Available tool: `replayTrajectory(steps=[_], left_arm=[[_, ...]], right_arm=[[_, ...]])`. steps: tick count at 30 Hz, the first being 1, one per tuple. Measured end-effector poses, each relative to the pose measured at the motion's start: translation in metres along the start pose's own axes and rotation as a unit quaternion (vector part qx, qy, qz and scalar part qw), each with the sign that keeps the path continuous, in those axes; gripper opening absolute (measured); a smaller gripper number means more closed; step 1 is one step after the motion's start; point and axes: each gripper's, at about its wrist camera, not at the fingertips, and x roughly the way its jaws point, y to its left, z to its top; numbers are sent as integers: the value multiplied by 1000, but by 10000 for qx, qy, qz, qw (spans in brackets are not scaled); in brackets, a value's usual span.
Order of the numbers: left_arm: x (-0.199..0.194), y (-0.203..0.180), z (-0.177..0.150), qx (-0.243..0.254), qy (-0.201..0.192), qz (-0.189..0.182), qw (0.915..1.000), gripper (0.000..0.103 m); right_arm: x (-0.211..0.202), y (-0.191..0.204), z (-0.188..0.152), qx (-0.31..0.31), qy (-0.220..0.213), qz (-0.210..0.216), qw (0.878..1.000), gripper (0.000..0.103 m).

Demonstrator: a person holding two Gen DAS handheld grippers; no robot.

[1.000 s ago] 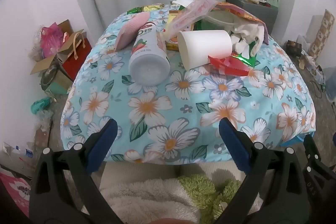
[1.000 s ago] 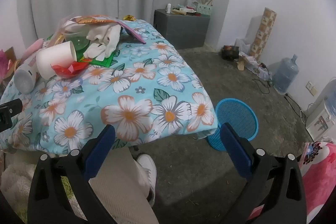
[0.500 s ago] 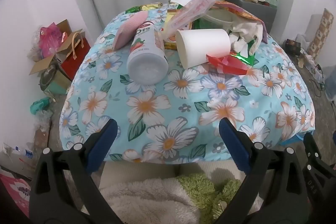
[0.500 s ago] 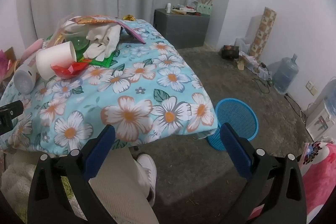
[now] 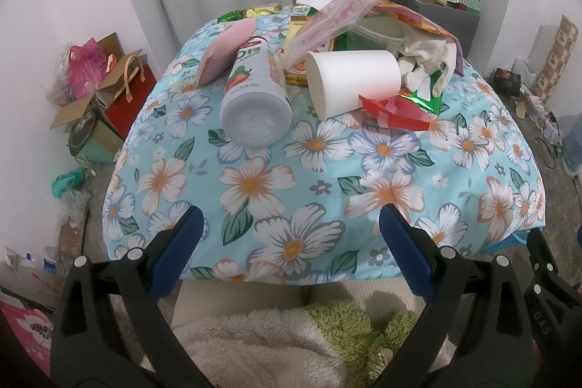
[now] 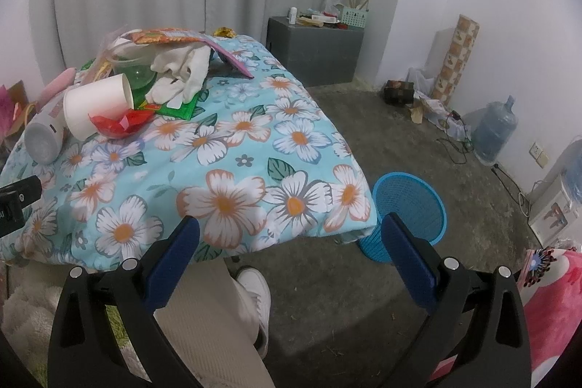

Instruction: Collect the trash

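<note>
Trash lies piled on a table under a blue floral cloth [image 5: 320, 191]. A white strawberry drink bottle [image 5: 254, 97] lies on its side, bottom toward me. A white paper cup [image 5: 353, 80] lies beside it, with a red wrapper [image 5: 396, 111] at its mouth. Behind them are white tissues [image 5: 429, 60], a pink pouch [image 5: 225, 50] and several wrappers. My left gripper [image 5: 289, 231] is open and empty over the table's near edge. My right gripper [image 6: 291, 237] is open and empty off the table's near right corner, above a blue mesh bin [image 6: 407, 213] on the floor.
Boxes and bags [image 5: 98, 79] clutter the floor left of the table. A grey cabinet [image 6: 314, 50] stands at the back wall. A water jug [image 6: 494, 130], cables and a patterned roll [image 6: 454, 57] are along the right wall. The person's leg and shoe [image 6: 254, 286] are below.
The left wrist view has shifted slightly, so the trash pile sits a little lower and closer. The right gripper has barely moved. Both grippers stay open.
</note>
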Motion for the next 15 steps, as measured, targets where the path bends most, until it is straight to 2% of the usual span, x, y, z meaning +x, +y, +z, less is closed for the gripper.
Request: replayTrajectory(steps=[15], left_arm=[[0,0,0,5,12,-5,10000,93]], right_arm=[[-1,-1,0,0,-6,5,10000,97]])
